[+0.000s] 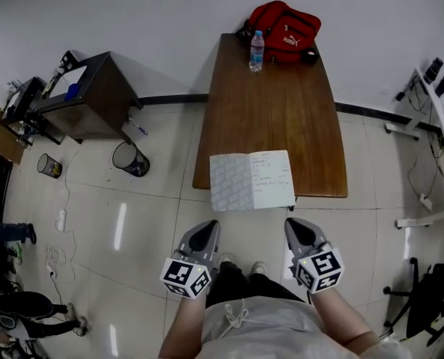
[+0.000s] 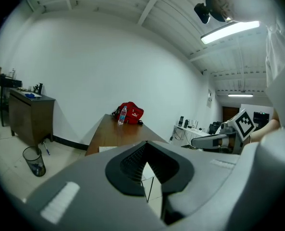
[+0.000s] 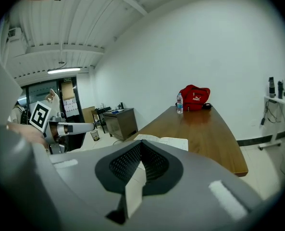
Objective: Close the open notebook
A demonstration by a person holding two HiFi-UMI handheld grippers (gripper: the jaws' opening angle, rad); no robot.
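The open notebook point(image 1: 251, 179) lies flat at the near edge of the brown table point(image 1: 274, 103), its left page hanging over the table's left edge. Both grippers hang in front of the table, just short of the notebook and not touching it. My left gripper point(image 1: 205, 235) is below the notebook's left page, jaws shut with nothing between them. My right gripper point(image 1: 298, 229) is below its right corner, shut and empty too. The left gripper view shows a sliver of the notebook point(image 2: 107, 148) beyond the left gripper point(image 2: 147, 165). The right gripper view shows the notebook point(image 3: 164, 141) ahead of the right gripper point(image 3: 140, 165).
A water bottle point(image 1: 257, 51) and a red bag point(image 1: 285, 28) stand at the table's far end. On the floor to the left are a black bin point(image 1: 130, 158) and a dark cabinet point(image 1: 94, 96). The person's feet stand between the grippers.
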